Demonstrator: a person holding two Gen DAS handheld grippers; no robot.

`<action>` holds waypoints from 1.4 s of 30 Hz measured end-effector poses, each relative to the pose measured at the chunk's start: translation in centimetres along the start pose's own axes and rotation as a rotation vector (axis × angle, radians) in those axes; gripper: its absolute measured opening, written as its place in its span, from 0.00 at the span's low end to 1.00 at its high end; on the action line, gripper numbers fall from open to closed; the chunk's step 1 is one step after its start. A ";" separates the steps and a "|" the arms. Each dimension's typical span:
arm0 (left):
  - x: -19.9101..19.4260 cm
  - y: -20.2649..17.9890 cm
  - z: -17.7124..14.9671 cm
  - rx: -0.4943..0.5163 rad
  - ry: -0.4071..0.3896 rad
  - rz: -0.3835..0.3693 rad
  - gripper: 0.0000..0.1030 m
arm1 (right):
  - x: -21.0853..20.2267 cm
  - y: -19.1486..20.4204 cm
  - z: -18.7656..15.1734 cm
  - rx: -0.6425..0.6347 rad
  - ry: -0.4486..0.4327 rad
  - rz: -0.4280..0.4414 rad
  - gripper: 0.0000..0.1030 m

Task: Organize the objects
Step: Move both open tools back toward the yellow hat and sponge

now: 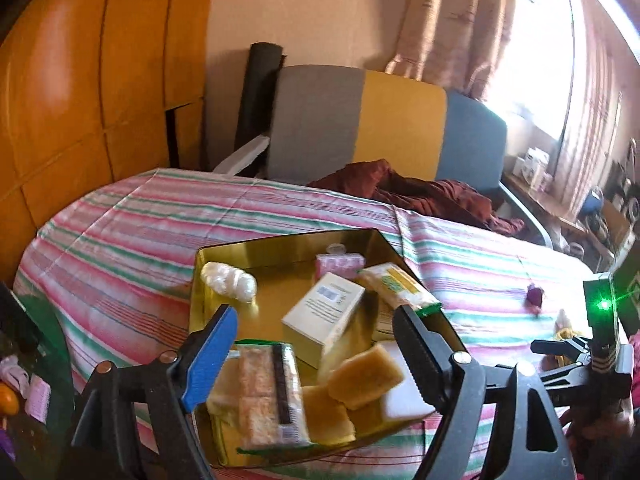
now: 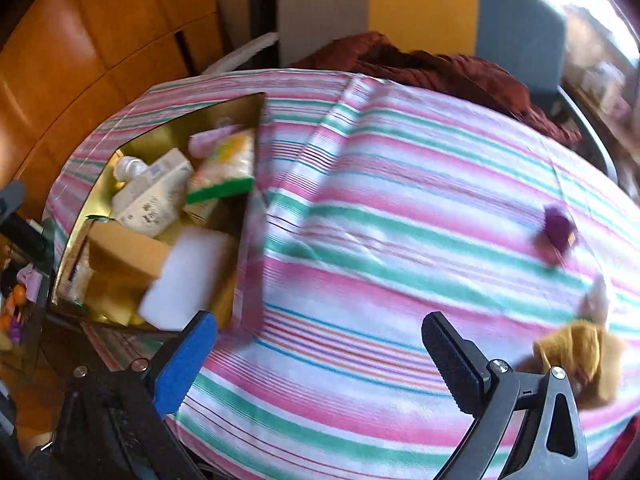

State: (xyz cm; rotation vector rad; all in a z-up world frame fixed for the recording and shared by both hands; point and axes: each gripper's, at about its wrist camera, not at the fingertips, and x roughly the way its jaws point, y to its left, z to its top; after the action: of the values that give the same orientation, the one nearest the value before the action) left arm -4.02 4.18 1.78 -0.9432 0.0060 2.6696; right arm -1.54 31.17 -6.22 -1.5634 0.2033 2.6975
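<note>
Right wrist view: right gripper (image 2: 320, 364) gapes empty; tin (image 2: 256, 128) filled at left, purple thing (image 2: 556, 228) ahead-right is probably next.

Left gripper (image 1: 316, 344) gapes empty over the tin.

we see a cloth (image 2: 400, 200) striped pink, white and green with thin blue and red lines under our right tongs (image 2: 320, 364), whose pads are one blue, one black. ahead of our left tongs (image 1: 312, 352), with the same blue and black pads, sits a gold box (image 1: 208, 276). in it lie tan sponges (image 1: 364, 376), a white block (image 2: 188, 276), a cream carton (image 1: 324, 312), a green-edged yellow packet (image 1: 396, 284) and a pink pack (image 1: 340, 266). right of the right tongs we see a purple lump (image 2: 558, 230) and a mustard rag (image 2: 576, 356).
</note>
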 end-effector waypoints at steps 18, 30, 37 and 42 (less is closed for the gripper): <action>0.8 -10.3 -0.8 0.225 0.059 -0.189 0.79 | -4.2 -12.0 -3.7 0.237 -0.052 -0.127 1.00; 3.4 -15.2 -1.4 0.218 0.201 -0.318 0.77 | -10.5 -25.1 -6.1 0.400 -0.105 -0.465 1.00; 5.9 -19.8 -3.0 0.294 0.346 -0.386 0.73 | -10.1 -31.6 -9.4 0.592 -0.094 -0.371 1.00; 6.8 -23.5 -4.5 0.376 0.381 -0.419 0.72 | -9.8 -31.8 -9.3 0.629 -0.084 -0.340 1.00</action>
State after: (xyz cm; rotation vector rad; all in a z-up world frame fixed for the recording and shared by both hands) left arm 0.56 28.00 -3.60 -1.1553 0.3422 1.9875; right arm 13.91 62.05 -5.58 -1.1658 0.6418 2.1338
